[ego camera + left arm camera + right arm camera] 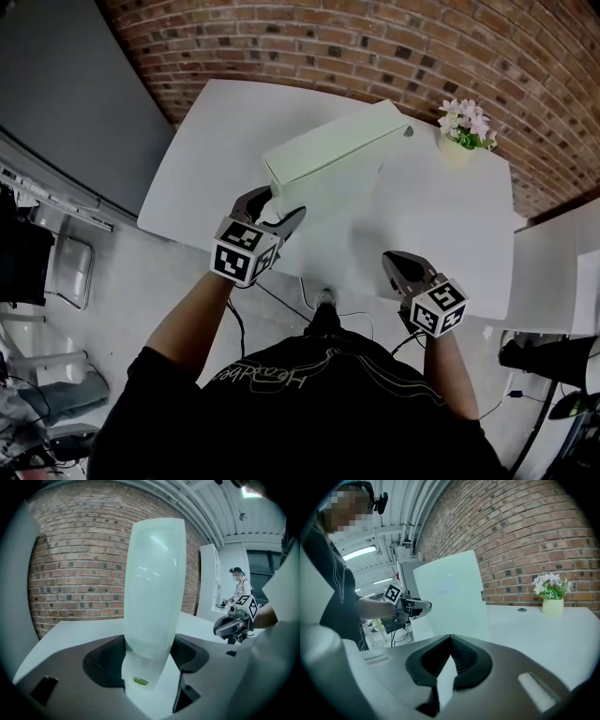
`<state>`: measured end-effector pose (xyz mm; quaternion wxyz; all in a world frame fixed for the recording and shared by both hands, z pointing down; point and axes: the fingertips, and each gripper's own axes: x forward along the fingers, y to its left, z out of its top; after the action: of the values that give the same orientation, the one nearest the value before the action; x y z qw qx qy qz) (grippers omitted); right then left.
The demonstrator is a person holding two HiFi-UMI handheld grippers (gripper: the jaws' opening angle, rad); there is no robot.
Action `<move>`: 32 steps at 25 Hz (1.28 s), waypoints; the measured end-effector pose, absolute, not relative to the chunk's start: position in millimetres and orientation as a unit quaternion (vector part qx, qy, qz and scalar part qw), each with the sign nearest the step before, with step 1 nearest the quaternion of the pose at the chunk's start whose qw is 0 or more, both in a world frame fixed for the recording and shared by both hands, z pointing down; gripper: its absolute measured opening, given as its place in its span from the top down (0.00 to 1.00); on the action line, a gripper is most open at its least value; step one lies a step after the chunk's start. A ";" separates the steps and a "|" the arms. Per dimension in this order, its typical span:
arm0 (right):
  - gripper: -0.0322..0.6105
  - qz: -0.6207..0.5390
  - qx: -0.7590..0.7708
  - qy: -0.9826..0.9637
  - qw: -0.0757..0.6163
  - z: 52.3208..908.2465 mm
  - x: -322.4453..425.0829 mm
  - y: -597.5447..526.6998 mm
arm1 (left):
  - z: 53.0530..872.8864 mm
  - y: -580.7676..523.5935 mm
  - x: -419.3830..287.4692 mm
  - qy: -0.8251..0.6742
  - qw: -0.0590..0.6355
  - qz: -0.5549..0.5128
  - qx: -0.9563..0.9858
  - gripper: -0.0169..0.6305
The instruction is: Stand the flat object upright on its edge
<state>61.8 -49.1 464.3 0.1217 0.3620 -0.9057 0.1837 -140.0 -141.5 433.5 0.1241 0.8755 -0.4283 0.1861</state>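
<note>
A flat pale-green box [333, 150] stands upright on its long edge on the white table [441, 216]. My left gripper [281, 202] is at the box's near left end, its jaws set wide with the box between them. In the left gripper view the box [152, 588] fills the gap of that gripper [150, 644], and both pads lie against its sides. My right gripper [398, 267] hovers at the table's front edge, right of the box and apart from it. It is shut with nothing in it [449, 637], and the box's broad face [450, 597] rises ahead of it.
A small pot of flowers [464, 131] stands at the table's far right, with a small round disc [409, 131] beside the box's far end. A second white table [562, 272] adjoins on the right. A brick wall runs behind. Chairs [66, 272] and cables are on the floor.
</note>
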 end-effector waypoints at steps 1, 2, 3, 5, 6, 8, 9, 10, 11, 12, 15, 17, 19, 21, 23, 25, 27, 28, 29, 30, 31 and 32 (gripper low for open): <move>0.94 0.183 0.361 -0.906 0.122 464.4 60.3 -48.5 | 433.8 -141.1 -142.2 -0.438 0.126 0.184 0.871 0.51; 0.94 0.183 0.361 -0.907 0.122 464.5 59.4 -48.2 | 433.7 -140.9 -143.9 -0.447 0.127 0.181 0.867 0.51; 0.94 0.183 0.361 -0.907 0.122 464.4 58.9 -48.5 | 433.2 -141.1 -145.5 -0.455 0.128 0.178 0.863 0.51; 0.94 0.184 0.361 -0.906 0.121 463.9 58.2 -50.7 | 431.9 -143.3 -148.5 -0.473 0.129 0.174 0.854 0.51; 0.94 0.185 0.361 -0.906 0.121 463.8 58.2 -52.0 | 431.5 -144.8 -149.8 -0.483 0.130 0.172 0.849 0.51; 0.94 0.187 0.360 -0.906 0.119 464.4 58.6 -53.8 | 431.7 -148.2 -151.9 -0.501 0.131 0.169 0.839 0.51; 0.94 0.187 0.359 -0.906 0.119 464.9 59.1 -54.6 | 432.1 -150.2 -152.9 -0.510 0.132 0.167 0.834 0.51; 0.94 0.188 0.359 -0.906 0.118 465.3 59.8 -55.7 | 432.3 -152.6 -153.9 -0.519 0.134 0.165 0.828 0.51; 0.94 0.189 0.359 -0.906 0.118 465.5 60.7 -57.3 | 432.3 -155.5 -155.0 -0.527 0.136 0.162 0.823 0.51; 0.94 0.191 0.360 -0.906 0.117 465.6 61.8 -59.3 | 432.0 -158.9 -155.9 -0.536 0.137 0.160 0.818 0.51; 0.94 0.194 0.361 -0.905 0.117 466.3 65.5 -67.2 | 431.5 -170.4 -158.2 -0.560 0.142 0.153 0.802 0.51; 0.94 0.195 0.361 -0.904 0.118 466.9 67.8 -72.4 | 431.0 -177.8 -158.9 -0.575 0.145 0.148 0.791 0.51; 0.94 0.197 0.361 -0.904 0.119 467.7 70.2 -77.2 | 430.7 -184.8 -158.9 -0.591 0.147 0.144 0.780 0.51; 0.94 0.199 0.360 -0.904 0.119 468.2 72.9 -82.5 | 430.6 -192.3 -158.3 -0.605 0.150 0.141 0.769 0.51; 0.94 0.201 0.359 -0.903 0.119 468.5 76.5 -88.2 | 430.3 -200.1 -157.1 -0.617 0.153 0.138 0.760 0.51; 0.94 0.203 0.359 -0.903 0.120 469.8 80.4 -93.6 | 430.2 -207.5 -155.8 -0.628 0.154 0.135 0.751 0.51; 0.94 0.203 0.359 -0.903 0.121 471.5 84.3 -99.4 | 430.5 -215.0 -154.2 -0.639 0.155 0.132 0.742 0.51; 0.94 0.204 0.358 -0.903 0.121 472.2 86.1 -102.5 | 430.6 -218.8 -153.4 -0.644 0.155 0.131 0.738 0.51; 0.94 0.205 0.358 -0.903 0.121 472.7 87.9 -105.5 | 430.6 -222.5 -152.6 -0.648 0.156 0.130 0.734 0.51; 0.94 0.205 0.358 -0.903 0.122 473.0 89.4 -108.6 | 430.5 -226.0 -152.0 -0.653 0.155 0.129 0.730 0.51; 0.94 0.205 0.358 -0.903 0.122 473.2 90.7 -111.6 | 430.3 -229.5 -151.6 -0.657 0.154 0.127 0.727 0.51; 0.94 0.206 0.358 -0.903 0.122 473.3 91.9 -114.6 | 430.1 -232.9 -151.3 -0.662 0.153 0.126 0.723 0.51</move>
<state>91.9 -114.6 473.3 0.1223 0.3577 -0.9026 0.2058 -151.3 -232.9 430.1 0.1533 0.7231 -0.6616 0.1262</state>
